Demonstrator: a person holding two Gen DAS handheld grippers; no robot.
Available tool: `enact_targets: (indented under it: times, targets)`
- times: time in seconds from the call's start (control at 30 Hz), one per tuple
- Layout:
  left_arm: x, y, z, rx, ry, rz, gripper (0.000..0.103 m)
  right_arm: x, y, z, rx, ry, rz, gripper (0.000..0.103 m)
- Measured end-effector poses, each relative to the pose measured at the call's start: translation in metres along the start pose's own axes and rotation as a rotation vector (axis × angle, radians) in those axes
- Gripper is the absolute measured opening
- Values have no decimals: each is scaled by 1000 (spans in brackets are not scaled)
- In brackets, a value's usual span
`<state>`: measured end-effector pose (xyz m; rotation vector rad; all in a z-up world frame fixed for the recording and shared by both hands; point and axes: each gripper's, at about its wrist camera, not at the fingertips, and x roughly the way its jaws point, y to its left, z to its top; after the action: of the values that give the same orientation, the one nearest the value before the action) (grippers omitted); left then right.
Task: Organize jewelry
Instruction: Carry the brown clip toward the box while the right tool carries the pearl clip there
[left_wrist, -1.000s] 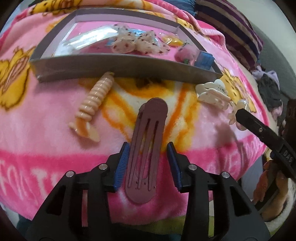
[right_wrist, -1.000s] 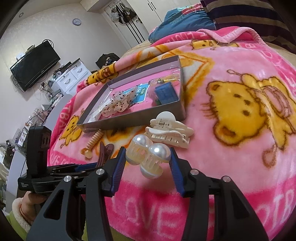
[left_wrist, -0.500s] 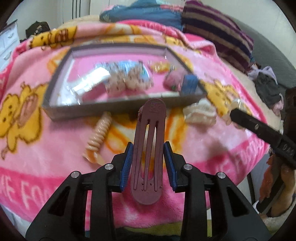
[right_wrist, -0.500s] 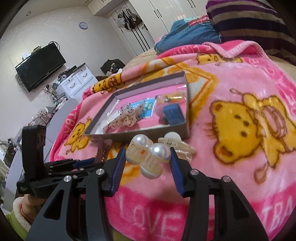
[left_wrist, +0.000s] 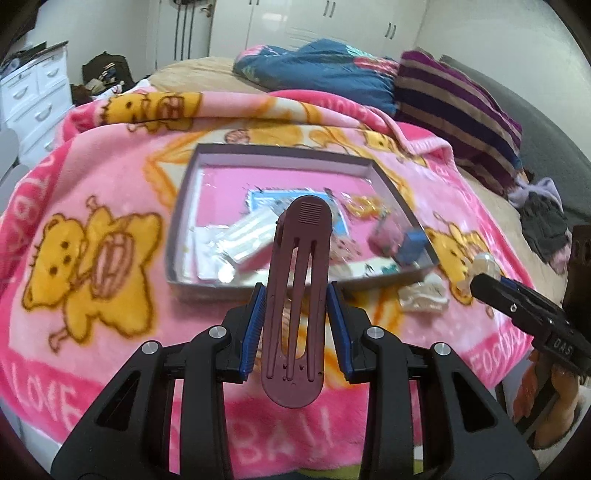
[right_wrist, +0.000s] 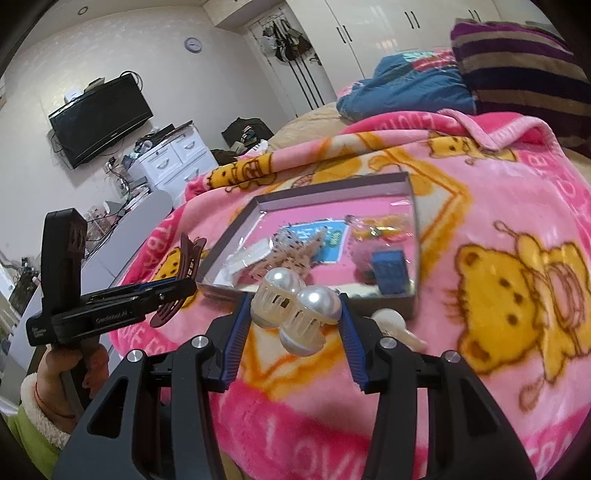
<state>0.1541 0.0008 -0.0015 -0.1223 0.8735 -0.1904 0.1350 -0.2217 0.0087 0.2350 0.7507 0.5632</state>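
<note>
My left gripper (left_wrist: 295, 317) is shut on a long maroon hair clip (left_wrist: 297, 295), held up in the air in front of the grey tray (left_wrist: 280, 152). In the right wrist view the same clip (right_wrist: 186, 266) sticks up from that gripper (right_wrist: 177, 291) left of the tray (right_wrist: 332, 186). My right gripper (right_wrist: 291, 321) is shut on a pearl claw clip (right_wrist: 295, 310), above the blanket near the tray's front edge. In the left wrist view it (left_wrist: 476, 280) shows at the right with the pearl clip (left_wrist: 484, 266). The tray holds several hair accessories.
A white claw clip (left_wrist: 423, 295) lies on the pink bear blanket (left_wrist: 92, 266) right of the tray's front corner; it also shows in the right wrist view (right_wrist: 395, 325). A striped pillow (left_wrist: 458, 114) and blue bedding (left_wrist: 325, 70) lie behind. A white dresser (right_wrist: 173, 155) stands beyond the bed.
Both grippers have risen and pulled back from the blanket, each keeping its clip. The tray now sits lower and farther off in both views. The ribbed beige clip is hidden behind the maroon clip.
</note>
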Motion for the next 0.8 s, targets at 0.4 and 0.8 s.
enact_targets:
  times: [0.4, 0.8]
  targets:
    - [3, 20, 22, -42, -33, 3, 26, 23, 13, 29, -47, -20, 2, 46]
    - [29, 16, 34, -53, -22, -34, 26, 54, -16, 58, -30, -30, -70, 46]
